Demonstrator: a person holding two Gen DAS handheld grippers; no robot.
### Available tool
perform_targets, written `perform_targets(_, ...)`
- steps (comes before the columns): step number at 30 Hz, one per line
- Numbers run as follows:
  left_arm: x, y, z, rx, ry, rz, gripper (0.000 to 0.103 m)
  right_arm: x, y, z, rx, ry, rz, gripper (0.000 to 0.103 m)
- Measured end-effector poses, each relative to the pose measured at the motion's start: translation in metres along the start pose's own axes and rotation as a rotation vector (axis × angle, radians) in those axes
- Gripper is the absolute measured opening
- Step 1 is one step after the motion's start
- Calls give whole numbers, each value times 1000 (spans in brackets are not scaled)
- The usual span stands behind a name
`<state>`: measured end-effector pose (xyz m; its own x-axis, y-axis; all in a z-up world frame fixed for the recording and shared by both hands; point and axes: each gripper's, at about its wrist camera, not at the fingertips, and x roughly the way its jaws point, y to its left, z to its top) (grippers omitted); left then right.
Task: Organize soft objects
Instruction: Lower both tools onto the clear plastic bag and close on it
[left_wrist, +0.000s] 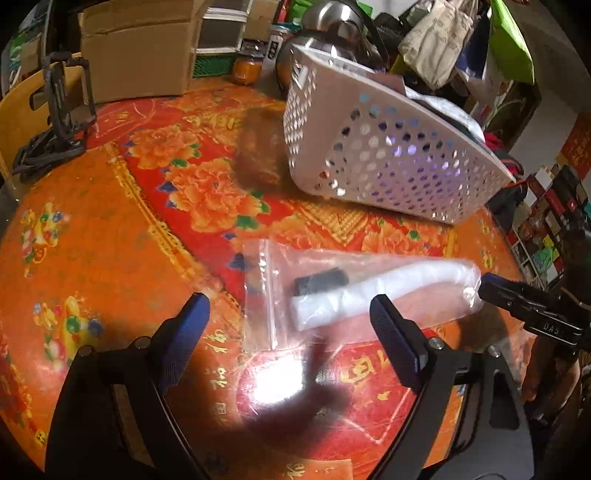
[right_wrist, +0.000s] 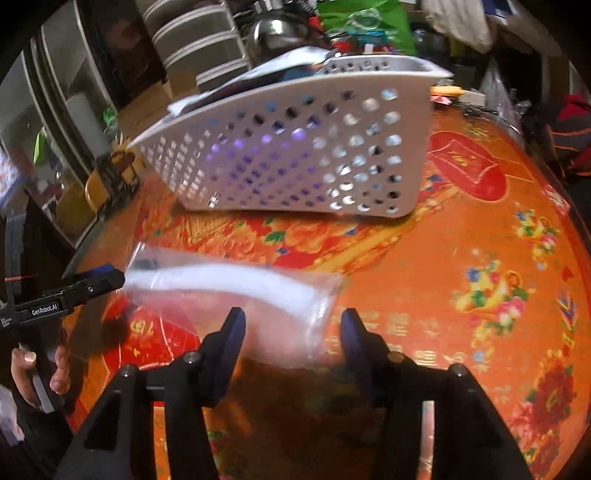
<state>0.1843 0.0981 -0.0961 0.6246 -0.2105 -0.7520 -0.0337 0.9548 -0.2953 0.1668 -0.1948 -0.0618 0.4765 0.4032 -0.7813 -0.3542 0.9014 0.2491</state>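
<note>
A clear zip bag (left_wrist: 332, 295) with a white soft roll and a small black piece inside lies on the red and orange tablecloth. It also shows in the right wrist view (right_wrist: 236, 291). My left gripper (left_wrist: 291, 314) is open, its fingers either side of the bag's near edge. My right gripper (right_wrist: 291, 332) is open, just in front of the bag's other end; it shows in the left wrist view (left_wrist: 491, 286) at the bag's right end. A white perforated basket (left_wrist: 388, 155) holding cloth items stands behind the bag, seen also in the right wrist view (right_wrist: 295, 155).
A cardboard box (left_wrist: 140, 48), jars (left_wrist: 245, 68) and a metal kettle (left_wrist: 332, 26) stand at the table's back. A black holder (left_wrist: 66, 99) sits at the left edge. Bags and shelves crowd the room behind. The tablecloth (right_wrist: 480, 258) stretches right of the basket.
</note>
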Motion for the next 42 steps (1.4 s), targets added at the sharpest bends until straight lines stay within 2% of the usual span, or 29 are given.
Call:
perform_targets(3, 9, -5, 0, 20, 23, -6, 87, 5, 4, 1, -17, 11, -6, 52)
perform_targets(11, 19, -24, -2, 88, 25, 7, 87, 13, 5, 6, -34, 8, -22, 47)
perform_targets(13, 21, -28, -2, 103, 24, 9, 87, 17, 8, 6, -56, -2, -48, 40)
perform_targets(16, 24, -35, -2, 135, 20, 5, 87, 18, 14, 3, -94, -12, -83, 39)
perform_targets(19, 26, -41, -4, 170, 20, 8, 75, 19, 22, 0, -133, -12, -133, 33)
perform_targets(21, 25, -44, -5, 183, 18, 14, 60, 19, 23, 0, -141, -12, -155, 28)
perform_targets(22, 24, -44, -6, 180, 15, 15, 56, 19, 24, -1, -147, -12, -168, 24)
perform_targets(24, 22, -40, -6, 165, 7, 15, 44, 19, 24, -1, -150, -13, -173, 22)
perform_targets(27, 20, -33, -4, 133, -1, 6, 34, 19, 25, -1, -155, -14, -190, 18)
perform_targets(33, 15, -23, -3, 94, -25, -17, 21, 14, 24, -1, -154, -37, -190, 9)
perform_targets(42, -5, -32, -5, 133, -120, 7, 18, -3, 27, -2, -142, -115, -158, 8)
